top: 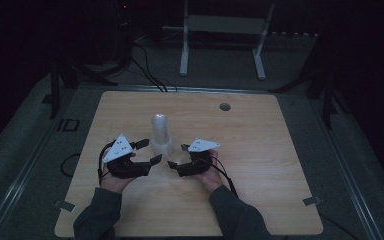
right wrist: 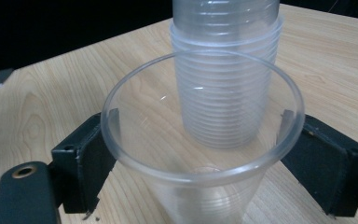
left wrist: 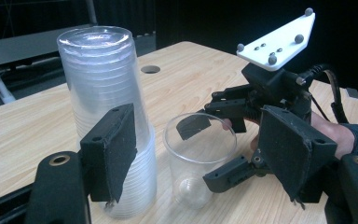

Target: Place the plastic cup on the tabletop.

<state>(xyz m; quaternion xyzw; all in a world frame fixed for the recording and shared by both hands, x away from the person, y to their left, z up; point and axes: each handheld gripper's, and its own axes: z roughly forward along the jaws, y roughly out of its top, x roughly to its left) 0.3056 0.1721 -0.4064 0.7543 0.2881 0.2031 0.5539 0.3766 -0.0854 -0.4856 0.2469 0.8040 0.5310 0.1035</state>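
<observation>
An upside-down stack of clear plastic cups (left wrist: 105, 93) stands on the wooden table (top: 260, 150). Beside it stands a single clear cup (left wrist: 198, 158), upright. My right gripper (right wrist: 204, 161) has this cup (right wrist: 200, 140) between its jaws, one pad on each side near the rim, and the jaws stand open. Seen from above, the right gripper (top: 176, 155) lies just right of the stack (top: 161, 131). My left gripper (top: 153, 151) is open on the stack's left side. One of its pads (left wrist: 116, 147) is close against the stack, and the other is well clear on the far side of the single cup.
A round cable hole (top: 225, 106) sits in the table's far edge area. A white metal frame (top: 224, 27) stands on the floor behind the table. Dark stands and cables lie at the back left. The room is dim.
</observation>
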